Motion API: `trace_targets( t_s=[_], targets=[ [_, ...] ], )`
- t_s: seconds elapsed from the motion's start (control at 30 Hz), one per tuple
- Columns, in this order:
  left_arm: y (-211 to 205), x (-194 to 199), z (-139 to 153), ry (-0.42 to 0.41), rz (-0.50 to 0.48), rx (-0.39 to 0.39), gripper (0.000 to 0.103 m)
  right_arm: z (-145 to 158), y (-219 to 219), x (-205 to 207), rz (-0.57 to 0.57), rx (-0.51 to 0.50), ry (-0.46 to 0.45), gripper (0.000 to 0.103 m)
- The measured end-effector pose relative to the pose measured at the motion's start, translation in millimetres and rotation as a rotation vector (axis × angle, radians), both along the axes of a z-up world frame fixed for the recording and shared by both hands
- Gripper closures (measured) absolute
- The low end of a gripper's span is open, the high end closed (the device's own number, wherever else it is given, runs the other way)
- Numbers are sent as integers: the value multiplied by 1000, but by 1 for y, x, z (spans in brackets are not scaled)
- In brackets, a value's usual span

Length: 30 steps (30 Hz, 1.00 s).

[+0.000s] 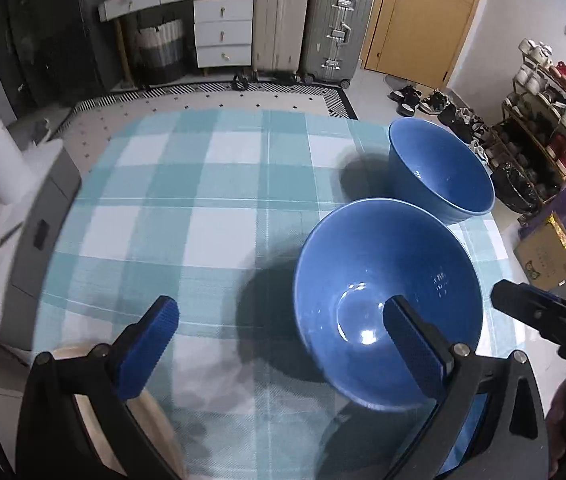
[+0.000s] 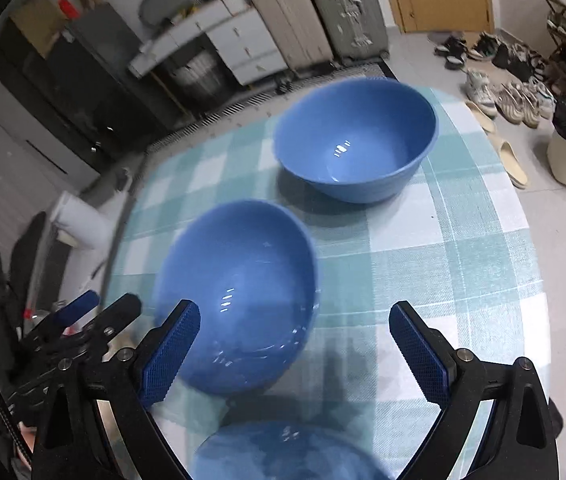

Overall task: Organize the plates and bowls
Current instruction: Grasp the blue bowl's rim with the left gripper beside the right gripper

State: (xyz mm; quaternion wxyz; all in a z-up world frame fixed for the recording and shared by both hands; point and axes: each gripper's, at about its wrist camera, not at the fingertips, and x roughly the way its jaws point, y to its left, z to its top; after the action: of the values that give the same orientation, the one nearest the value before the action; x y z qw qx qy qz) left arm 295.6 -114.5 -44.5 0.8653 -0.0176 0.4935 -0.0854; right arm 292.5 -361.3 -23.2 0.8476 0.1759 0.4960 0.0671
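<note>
My left gripper (image 1: pixel 279 344) stood open, one finger over the near blue bowl (image 1: pixel 387 300) at lower right. My right gripper (image 2: pixel 295 348) gaped too. The far blue bowl (image 1: pixel 443 168) sat by the counter (image 1: pixel 203 184) edge, upper right.

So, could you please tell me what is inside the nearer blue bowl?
The nearer bowl looks empty: only light glints on its glossy bottom. The left gripper has one finger in front of it, hiding part of the inside. The farther bowl looks empty too.
</note>
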Motion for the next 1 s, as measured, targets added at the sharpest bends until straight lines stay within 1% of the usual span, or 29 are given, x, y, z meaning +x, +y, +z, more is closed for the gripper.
trace_targets(
  t_s=[0.07, 0.13, 0.2, 0.33, 0.37, 0.4, 0.47, 0.53, 0.57, 0.6, 0.67, 0.7, 0.73, 0.77, 0.8, 0.83, 0.9, 0.97, 1.0],
  targets=[
    [-3, 8, -9, 26, -6, 22, 0, -11, -1, 12, 6, 4, 31, 6],
    [-4, 15, -17, 46, -3, 22, 0, -21, -1, 22, 4, -11, 63, 6],
    [-3, 22, -25, 84, -3, -3, 0, -29, 2, 28, 20, -39, 79, 7],
    [-1, 31, -36, 117, 11, -42, 1, -39, 10, 38, 66, -79, 94, 10],
    [-1, 33, -38, 122, 11, -46, 1, -41, 11, 41, 67, -78, 101, 17],
    [-2, 35, -40, 130, 9, -46, 1, -44, 11, 44, 69, -75, 111, 28],
    [-3, 37, -42, 134, 4, -55, 2, -52, 10, 51, 70, -67, 151, 32],
    [-3, 38, -44, 139, 1, -61, 2, -59, 9, 54, 67, -68, 171, 37],
    [-3, 38, -44, 141, -1, -71, 6, -62, 9, 56, 70, -72, 179, 42],
    [-1, 39, -45, 142, 5, -93, 15, -65, 9, 57, 74, -75, 188, 49],
    [2, 40, -47, 157, 14, -113, 22, -69, 10, 59, 81, -62, 197, 53],
    [2, 40, -48, 160, 12, -124, 25, -71, 11, 60, 85, -44, 195, 54],
    [2, 40, -48, 159, 10, -124, 27, -72, 10, 60, 86, -36, 194, 55],
    [1, 39, -49, 159, 6, -115, 32, -72, 10, 60, 85, -30, 196, 58],
    [0, 39, -50, 159, -1, -106, 40, -73, 10, 60, 84, -25, 198, 63],
    [-1, 39, -52, 165, -9, -106, 46, -73, 11, 60, 84, -21, 201, 65],
    [-3, 37, -57, 186, -25, -113, 65, -75, 11, 60, 83, -18, 206, 73],
    [-5, 36, -61, 205, -36, -121, 77, -77, 11, 60, 80, -20, 211, 75],
    [-7, 35, -63, 213, -43, -122, 80, -76, 11, 60, 79, -18, 212, 79]
  ],
)
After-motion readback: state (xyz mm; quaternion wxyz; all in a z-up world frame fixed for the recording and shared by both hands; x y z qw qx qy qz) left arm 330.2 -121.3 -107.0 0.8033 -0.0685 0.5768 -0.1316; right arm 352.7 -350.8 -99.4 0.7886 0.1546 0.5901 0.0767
